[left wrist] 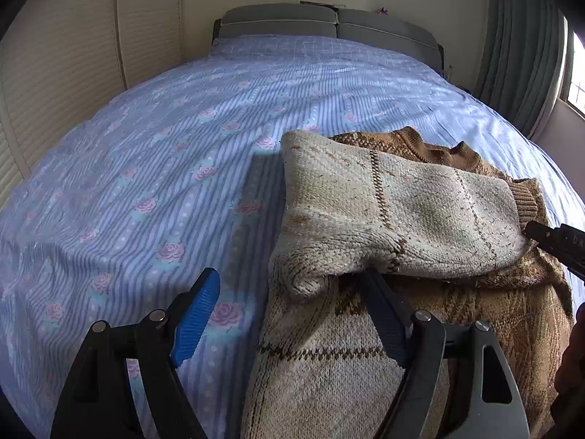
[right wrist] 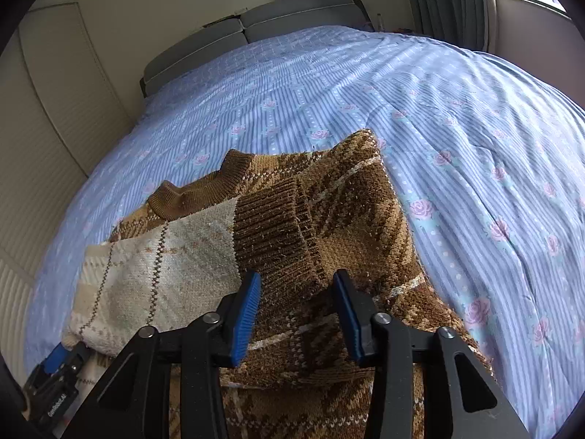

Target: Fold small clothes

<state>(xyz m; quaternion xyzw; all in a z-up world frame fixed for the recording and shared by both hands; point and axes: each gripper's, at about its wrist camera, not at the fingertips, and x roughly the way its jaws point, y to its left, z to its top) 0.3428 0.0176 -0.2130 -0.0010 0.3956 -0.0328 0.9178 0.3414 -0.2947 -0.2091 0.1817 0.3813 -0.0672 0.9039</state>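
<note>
A brown and cream knitted sweater (left wrist: 420, 347) lies flat on my bed (left wrist: 164, 168), on a blue striped sheet printed with pink roses. It sits at the near end of the bed, its collar (right wrist: 204, 190) pointing away from me toward the grey headboard (left wrist: 329, 25), so its long axis runs from me up the bed. One sleeve (left wrist: 402, 219) is folded crosswise over the chest, lying left to right across that axis, with its ribbed brown cuff (right wrist: 278, 234) ending on my right side. My left gripper (left wrist: 292, 314) is spread wide and holds nothing: one blue pad hangs over the bare sheet, the other sits by the sleeve's folded edge. My right gripper (right wrist: 298, 314) is partly open around the cuff end; the blue pads stand just either side of the ribbing without pressing it. Pale closet doors (left wrist: 55, 84) stand to the left, a curtain (left wrist: 519, 55) and window to the right.
</note>
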